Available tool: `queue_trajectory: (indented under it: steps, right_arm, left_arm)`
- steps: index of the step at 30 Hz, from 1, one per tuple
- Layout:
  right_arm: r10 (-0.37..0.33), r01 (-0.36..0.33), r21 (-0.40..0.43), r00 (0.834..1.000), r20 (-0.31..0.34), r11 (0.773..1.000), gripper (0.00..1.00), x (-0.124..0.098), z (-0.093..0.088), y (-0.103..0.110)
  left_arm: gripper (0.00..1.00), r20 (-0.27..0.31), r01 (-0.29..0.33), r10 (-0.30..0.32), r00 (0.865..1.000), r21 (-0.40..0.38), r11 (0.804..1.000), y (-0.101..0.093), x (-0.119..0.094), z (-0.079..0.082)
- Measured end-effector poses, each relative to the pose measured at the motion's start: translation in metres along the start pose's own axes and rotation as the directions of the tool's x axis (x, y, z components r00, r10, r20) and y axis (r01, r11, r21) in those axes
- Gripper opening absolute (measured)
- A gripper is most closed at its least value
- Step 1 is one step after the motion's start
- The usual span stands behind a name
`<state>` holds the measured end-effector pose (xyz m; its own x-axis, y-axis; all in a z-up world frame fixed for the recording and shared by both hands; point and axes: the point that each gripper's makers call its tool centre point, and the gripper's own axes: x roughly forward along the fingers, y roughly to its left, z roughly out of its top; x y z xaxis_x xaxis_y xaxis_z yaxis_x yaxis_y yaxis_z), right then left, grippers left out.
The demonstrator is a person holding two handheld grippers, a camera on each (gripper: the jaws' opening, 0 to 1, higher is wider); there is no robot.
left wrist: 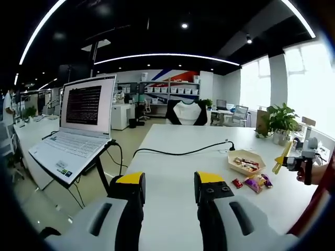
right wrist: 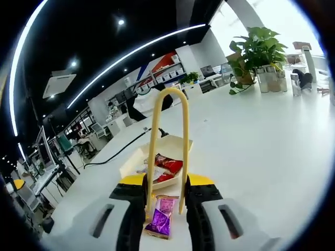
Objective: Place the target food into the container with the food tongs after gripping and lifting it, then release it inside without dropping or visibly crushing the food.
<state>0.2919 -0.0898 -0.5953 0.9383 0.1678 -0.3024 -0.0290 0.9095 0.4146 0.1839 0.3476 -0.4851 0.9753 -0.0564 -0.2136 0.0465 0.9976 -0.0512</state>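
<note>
- Right tool (right wrist: pixel 166 201) gripping one pair of yellow tongs (right wrist: pixel 167 141), their tips straddling one purple snack packet (right wrist: pixel 162 220) lying on the table (right wrist: pixel 261 141).
- One paper container (right wrist: pixel 157 157) sitting just beyond, holding red packets.
- Left tool (left wrist: pixel 170 188) gaping wide, holding nothing.

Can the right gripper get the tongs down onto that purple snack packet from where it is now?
Probably yes. The right gripper holds the yellow tongs, and the purple packet lies on the table right under the tong arms, just short of the container. Nothing lies between them.
</note>
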Motion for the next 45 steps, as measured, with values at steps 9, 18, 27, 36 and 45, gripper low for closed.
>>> queue_trajectory:
  steps: [9, 18, 27, 36, 45]
  right_arm:
    - [0.009, -0.011, -0.068, 0.999, -0.043, 0.998, 0.26, 0.018, -0.021, 0.009]
    - [0.012, -0.028, -0.210, 0.997, -0.076, 0.977, 0.24, 0.022, -0.040, 0.008]
    - [0.027, -0.054, -0.263, 0.994, -0.104, 0.963, 0.19, 0.024, -0.042, 0.005]
    - [0.088, -0.109, -0.318, 0.993, -0.081, 0.942, 0.18, 0.008, -0.018, 0.008]
    - [0.195, -0.185, -0.369, 0.981, -0.009, 0.911, 0.18, 0.010, 0.039, 0.037]
  left_arm:
    - [0.40, -0.002, -0.015, 0.015, 1.000, 0.015, 1.000, 0.005, -0.008, 0.003]
    - [0.39, 0.013, 0.020, -0.020, 1.000, 0.009, 1.000, -0.007, -0.002, 0.006]
    - [0.39, -0.005, 0.052, -0.052, 0.999, 0.041, 0.998, -0.017, 0.004, 0.003]
    - [0.39, -0.001, 0.057, -0.057, 0.998, 0.028, 0.998, -0.019, 0.007, 0.001]
    - [0.39, -0.001, 0.072, -0.072, 0.997, 0.016, 0.997, -0.026, 0.012, -0.002]
